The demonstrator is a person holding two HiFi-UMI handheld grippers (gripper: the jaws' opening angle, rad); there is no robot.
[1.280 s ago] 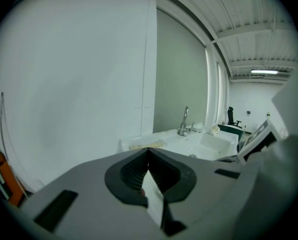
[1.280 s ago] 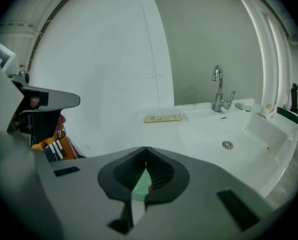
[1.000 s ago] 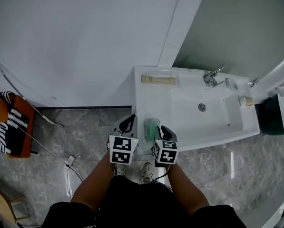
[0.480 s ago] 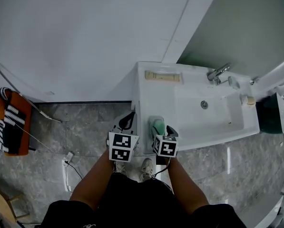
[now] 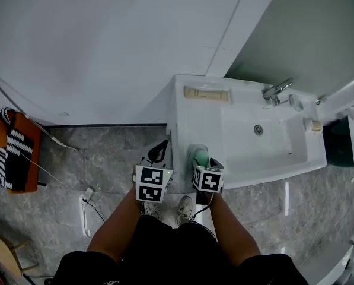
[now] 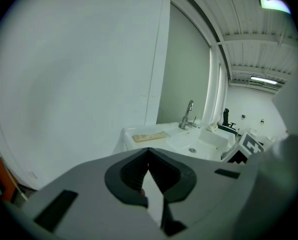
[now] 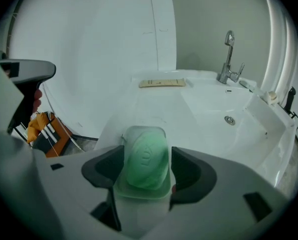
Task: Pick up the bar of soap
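Lowered since earlier, the right gripper (image 7: 149,171) has just been opening: its fingers (image 7: 188,171) stand released astride the green oval bar of soap (image 7: 147,156), lengthwise between them in a translucent dish (image 7: 141,191) on the white counter (image 7: 153,104); the left gripper (image 6: 148,181) is clenched, empty.

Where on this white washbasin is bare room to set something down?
Free: the left ledge between the flat beige strip at the back and the green bar of soap in front. Crowded: the right rim around the chrome tap.
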